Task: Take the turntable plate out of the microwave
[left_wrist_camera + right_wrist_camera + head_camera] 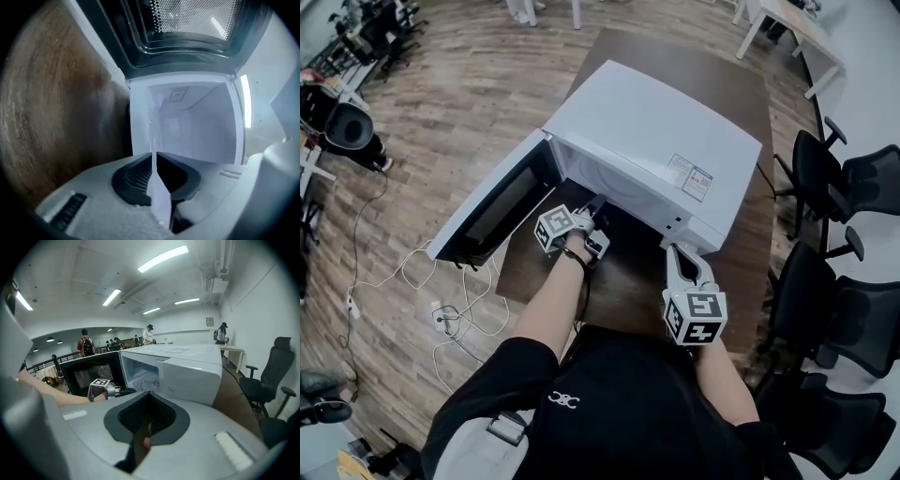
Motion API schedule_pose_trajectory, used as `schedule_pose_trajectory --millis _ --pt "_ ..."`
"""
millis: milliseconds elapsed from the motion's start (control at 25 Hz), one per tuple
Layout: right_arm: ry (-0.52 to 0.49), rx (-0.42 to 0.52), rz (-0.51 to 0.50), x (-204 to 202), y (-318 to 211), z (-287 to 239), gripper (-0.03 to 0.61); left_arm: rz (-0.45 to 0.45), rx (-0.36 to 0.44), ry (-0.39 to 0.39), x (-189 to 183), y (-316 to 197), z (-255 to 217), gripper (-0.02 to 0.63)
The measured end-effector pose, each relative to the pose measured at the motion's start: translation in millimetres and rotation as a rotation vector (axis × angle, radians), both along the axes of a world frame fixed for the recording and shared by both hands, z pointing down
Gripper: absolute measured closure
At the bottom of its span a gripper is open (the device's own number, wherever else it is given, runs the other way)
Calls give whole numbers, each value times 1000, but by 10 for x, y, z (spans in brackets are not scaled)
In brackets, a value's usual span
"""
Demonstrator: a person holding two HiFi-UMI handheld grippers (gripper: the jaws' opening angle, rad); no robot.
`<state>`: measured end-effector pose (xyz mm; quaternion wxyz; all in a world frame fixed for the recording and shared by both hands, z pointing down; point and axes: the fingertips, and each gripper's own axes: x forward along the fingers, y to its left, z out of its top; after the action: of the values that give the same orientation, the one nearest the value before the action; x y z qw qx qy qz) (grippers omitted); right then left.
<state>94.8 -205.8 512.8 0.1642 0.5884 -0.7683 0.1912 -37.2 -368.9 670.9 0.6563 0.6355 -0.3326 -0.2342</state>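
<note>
A white microwave (656,131) stands on a brown table (712,75) with its door (487,211) swung open to the left. My left gripper (593,212) reaches into the cavity mouth. In the left gripper view its jaws (153,155) are shut on the rim of the clear glass turntable plate (158,194), which shows edge-on between the black pads. My right gripper (677,247) hovers in front of the microwave's control panel. Its jaws (149,394) are shut with nothing between them. The plate is hidden in the head view.
Black office chairs (848,183) crowd the table's right side. Cables and a power strip (442,317) lie on the wooden floor below the door. White desks (787,23) stand at the back. Several people (86,345) stand far off in the room.
</note>
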Motion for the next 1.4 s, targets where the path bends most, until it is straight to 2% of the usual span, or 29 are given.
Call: schedule_pose_trajectory --millis 360,560,760,1400 --pt "10 1 4 83 36 -5 571 -22 -17 14 -18 -46 -17 569" --pt "11 -1 2 137 43 24 571 -38 -14 34 -10 -77 -42 534" --pt "18 -3 -7 149 44 41 571 -59 -29 42 -25 -121 -25 526" --pt "12 -13 -8 160 22 60 571 -36 -43 72 -15 -119 -17 526"
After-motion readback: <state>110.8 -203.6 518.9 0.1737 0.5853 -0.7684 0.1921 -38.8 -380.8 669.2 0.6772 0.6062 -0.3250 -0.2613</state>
